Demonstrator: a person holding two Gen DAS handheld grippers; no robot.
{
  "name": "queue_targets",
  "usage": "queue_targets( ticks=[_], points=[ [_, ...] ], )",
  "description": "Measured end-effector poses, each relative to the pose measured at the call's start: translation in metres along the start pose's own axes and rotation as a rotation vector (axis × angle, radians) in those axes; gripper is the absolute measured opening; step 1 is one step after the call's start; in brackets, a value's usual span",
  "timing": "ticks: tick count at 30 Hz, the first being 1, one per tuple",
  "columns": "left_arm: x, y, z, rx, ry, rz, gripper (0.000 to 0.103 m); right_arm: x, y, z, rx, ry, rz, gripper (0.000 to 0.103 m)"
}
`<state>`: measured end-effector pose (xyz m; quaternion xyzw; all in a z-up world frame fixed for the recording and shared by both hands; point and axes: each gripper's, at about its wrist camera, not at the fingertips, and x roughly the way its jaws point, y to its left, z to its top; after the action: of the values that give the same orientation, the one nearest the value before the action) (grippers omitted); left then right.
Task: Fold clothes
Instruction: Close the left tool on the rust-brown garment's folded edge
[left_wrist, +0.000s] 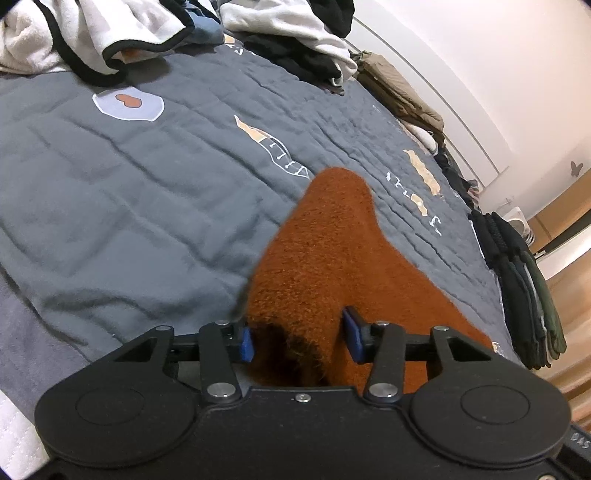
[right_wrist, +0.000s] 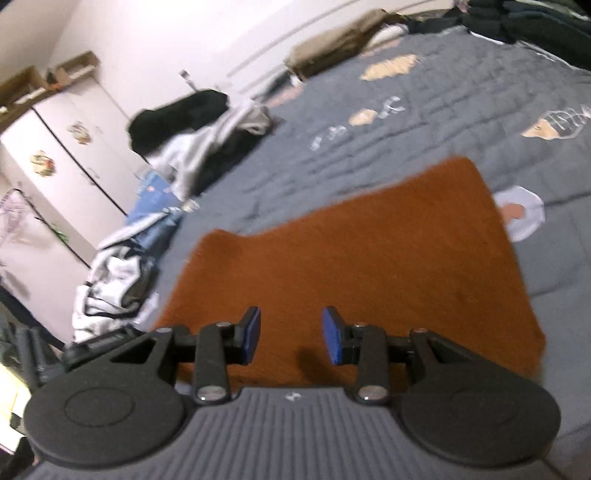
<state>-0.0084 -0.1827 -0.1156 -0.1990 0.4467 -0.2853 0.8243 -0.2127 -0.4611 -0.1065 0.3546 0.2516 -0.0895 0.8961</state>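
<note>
Starting nearest the cameras, the left gripper (left_wrist: 299, 341) has a bunched fold of the rust-brown fuzzy garment (left_wrist: 325, 258) between its blue pads (left_wrist: 247, 345); the fabric fills the gap and touches the left pad, but whether both pads press on it cannot be told. In the right wrist view the right gripper (right_wrist: 291, 339) sits just above the same garment (right_wrist: 369, 266), its blue pads standing apart with only flat cloth visible beneath them, nothing pinched. The garment lies on the grey quilted bedspread (left_wrist: 129, 203), spread as a broad panel in the right view and rising as a lifted peak in the left view, where it blocks sight of the bedspread directly ahead. Printed patches mark the cover, including a pale patch with an orange shape (left_wrist: 128, 104). Beyond, at the far-left edge in the left view, lies a white towel-like item with black trim (left_wrist: 92, 37); further along is a heap of white and black clothing (left_wrist: 306, 44). A stack of dark folded clothes (left_wrist: 524, 291) sits at the right edge of the bed. A tan folded item (left_wrist: 399, 88) rests against the wall. In the right view, a white wardrobe (right_wrist: 66, 155) stands past the bed.
</note>
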Motion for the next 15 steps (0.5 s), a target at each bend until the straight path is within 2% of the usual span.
queue_targets(
  ticks=[2, 5, 11, 13, 15],
  points=[
    [-0.001, -0.001, 0.000, 0.007, -0.001, 0.002, 0.043, 0.003, -0.001, 0.000, 0.038, 0.005, 0.054, 0.036],
    [0.000, -0.001, -0.001, 0.014, -0.002, 0.011, 0.041, 0.011, 0.001, -0.002, 0.065, 0.020, 0.089, 0.036],
    [-0.001, -0.001, -0.001, 0.015, -0.007, 0.007, 0.041, 0.032, 0.009, -0.014, 0.023, 0.096, 0.051, 0.036],
    [-0.006, -0.003, 0.000, 0.016, -0.025, -0.015, 0.033, 0.037, 0.007, -0.019, 0.022, 0.113, 0.038, 0.036],
    [-0.013, -0.009, 0.002, 0.030, -0.060, -0.063, 0.031, 0.039, 0.005, -0.021, 0.019, 0.118, 0.035, 0.036]
  ],
)
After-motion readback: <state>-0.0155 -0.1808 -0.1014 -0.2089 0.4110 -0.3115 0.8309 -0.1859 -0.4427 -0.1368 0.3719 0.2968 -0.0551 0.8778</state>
